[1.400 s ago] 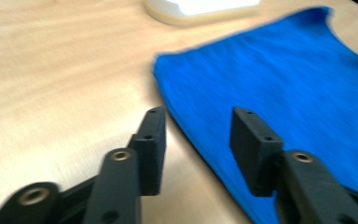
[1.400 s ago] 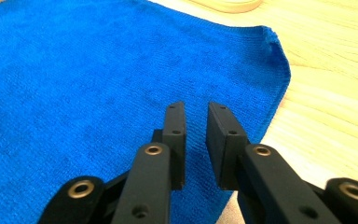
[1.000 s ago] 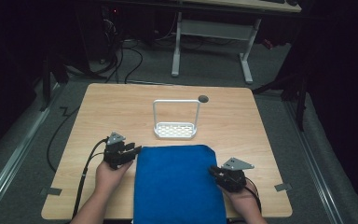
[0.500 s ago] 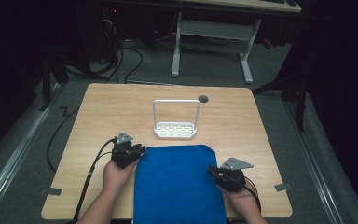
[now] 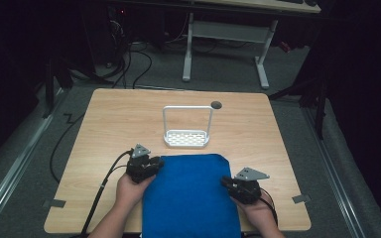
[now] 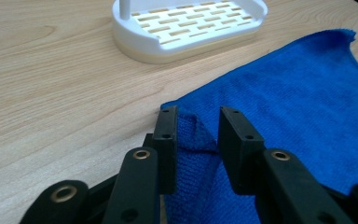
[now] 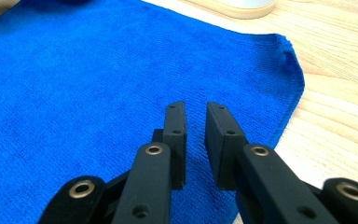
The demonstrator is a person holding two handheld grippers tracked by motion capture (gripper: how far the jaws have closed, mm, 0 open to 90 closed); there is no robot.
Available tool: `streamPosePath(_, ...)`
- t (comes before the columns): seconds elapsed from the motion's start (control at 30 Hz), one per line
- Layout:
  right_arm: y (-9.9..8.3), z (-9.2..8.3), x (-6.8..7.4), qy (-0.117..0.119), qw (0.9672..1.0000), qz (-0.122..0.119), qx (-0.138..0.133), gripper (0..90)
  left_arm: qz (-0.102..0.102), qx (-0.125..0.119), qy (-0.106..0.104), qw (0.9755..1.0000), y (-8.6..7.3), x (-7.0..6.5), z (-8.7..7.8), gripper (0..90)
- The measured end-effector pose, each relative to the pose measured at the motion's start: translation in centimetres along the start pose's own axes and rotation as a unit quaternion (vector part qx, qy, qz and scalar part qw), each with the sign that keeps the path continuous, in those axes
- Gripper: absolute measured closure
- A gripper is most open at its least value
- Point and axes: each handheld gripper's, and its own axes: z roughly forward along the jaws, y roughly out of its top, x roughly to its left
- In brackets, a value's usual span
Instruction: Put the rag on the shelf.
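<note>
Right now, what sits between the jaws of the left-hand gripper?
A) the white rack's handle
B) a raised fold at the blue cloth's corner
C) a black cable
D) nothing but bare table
B: in the left gripper view, a bunched-up fold of the blue cloth rises between the two black jaws of the left gripper, while the white rack stands apart, farther back on the table.

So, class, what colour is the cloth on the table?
Blue; the cloth shows best in the right gripper view.
</note>
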Motion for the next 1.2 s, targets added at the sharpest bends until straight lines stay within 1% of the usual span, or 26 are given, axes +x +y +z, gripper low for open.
streamPosePath(0.03,0.0,0.0,0.0,0.001,1.0000,-0.001,0.000,79.4,-0.004,-0.003,0.000,1.0000,0.1,0.0,-0.1,69.1)
streamPosePath(0.13,0.0,0.0,0.1,0.002,1.0000,-0.003,0.000,79.4,-0.005,-0.002,0.000,1.0000,0.1,0.1,-0.1,69.2)
streamPosePath(0.23,0.0,0.0,0.0,0.002,1.0000,-0.003,0.000,79.4,-0.005,0.004,0.001,1.0000,0.0,0.1,0.2,69.1)
streamPosePath(0.27,0.0,0.0,0.0,0.002,1.0000,-0.003,0.000,79.4,-0.004,0.006,-0.002,1.0000,0.0,0.1,0.3,68.9)
streamPosePath(0.33,0.0,0.0,0.0,0.002,1.0000,-0.003,0.000,79.4,0.007,0.012,-0.003,0.9999,-0.2,-0.2,0.4,67.8)
streamPosePath(0.4,0.0,0.0,0.0,0.002,1.0000,-0.002,0.000,79.3,0.017,0.015,-0.008,0.9997,-0.4,-0.8,0.4,67.2)
streamPosePath(0.43,0.0,0.0,0.0,0.002,1.0000,-0.003,0.001,79.3,0.026,0.017,-0.004,0.9995,-0.4,-1.1,0.4,66.4)
streamPosePath(0.47,0.0,0.0,0.0,0.002,1.0000,-0.003,0.001,79.3,0.031,0.019,0.001,0.9994,-0.4,-1.3,0.4,66.0)
streamPosePath(0.5,0.0,0.0,0.0,0.003,1.0000,-0.003,0.001,79.3,0.031,0.019,0.001,0.9994,-0.4,-1.3,0.4,65.7)
streamPosePath(0.6,0.1,0.1,0.0,0.004,1.0000,-0.003,0.002,79.3,0.051,0.029,0.006,0.9982,-0.6,-2.0,0.5,64.3)
streamPosePath(0.73,0.1,0.0,0.1,0.005,1.0000,-0.005,0.000,79.3,0.059,0.032,0.007,0.9977,-0.7,-2.2,0.7,62.5)
streamPosePath(0.77,0.1,0.0,0.1,0.005,1.0000,-0.004,0.001,79.3,0.065,0.033,0.014,0.9972,-0.8,-2.4,0.9,62.5)
streamPosePath(0.83,0.1,0.0,0.1,0.005,1.0000,-0.004,0.001,79.3,0.076,0.038,0.023,0.9962,-0.9,-2.5,1.1,64.5)
streamPosePath(0.87,0.1,0.0,0.1,0.005,1.0000,-0.004,0.001,79.3,0.079,0.041,0.028,0.9957,-1.0,-2.7,1.3,66.9)
streamPosePath(0.9,0.1,0.0,0.1,0.005,1.0000,-0.004,0.001,79.3,0.079,0.041,0.028,0.9957,-1.0,-2.7,1.3,69.1)
streamPosePath(0.93,0.1,0.0,0.0,0.005,1.0000,-0.004,0.000,79.3,0.090,0.040,0.041,0.9943,-1.1,-2.8,1.3,73.4)
streamPosePath(0.97,0.1,0.0,0.0,0.005,1.0000,-0.005,0.000,79.3,0.089,0.040,0.042,0.9943,-1.1,-2.8,1.3,78.6)
streamPosePath(1.03,0.1,0.0,0.0,0.005,1.0000,-0.005,-0.002,79.3,0.082,0.036,0.037,0.9953,-1.0,-2.6,1.1,86.6)
streamPosePath(1.07,0.1,-0.1,0.0,0.004,1.0000,-0.004,-0.003,79.3,0.075,0.027,0.034,0.9962,-0.9,-2.4,0.9,87.4)
streamPosePath(1.1,0.1,-0.1,0.0,0.004,1.0000,-0.004,-0.003,79.3,0.075,0.027,0.034,0.9962,-0.9,-2.4,0.9,87.6)
streamPosePath(1.13,0.1,-0.1,0.0,0.003,1.0000,-0.003,-0.003,79.3,0.065,0.017,0.029,0.9973,-0.7,-2.3,0.5,87.6)
streamPosePath(1.17,0.1,-0.1,0.0,0.003,1.0000,-0.001,-0.004,79.3,0.059,0.001,0.027,0.9979,-0.4,-2.1,-0.1,87.6)
streamPosePath(1.2,0.1,-0.1,0.0,0.004,1.0000,-0.002,-0.004,79.3,0.058,-0.004,0.026,0.9979,-0.2,-1.9,-0.5,87.6)
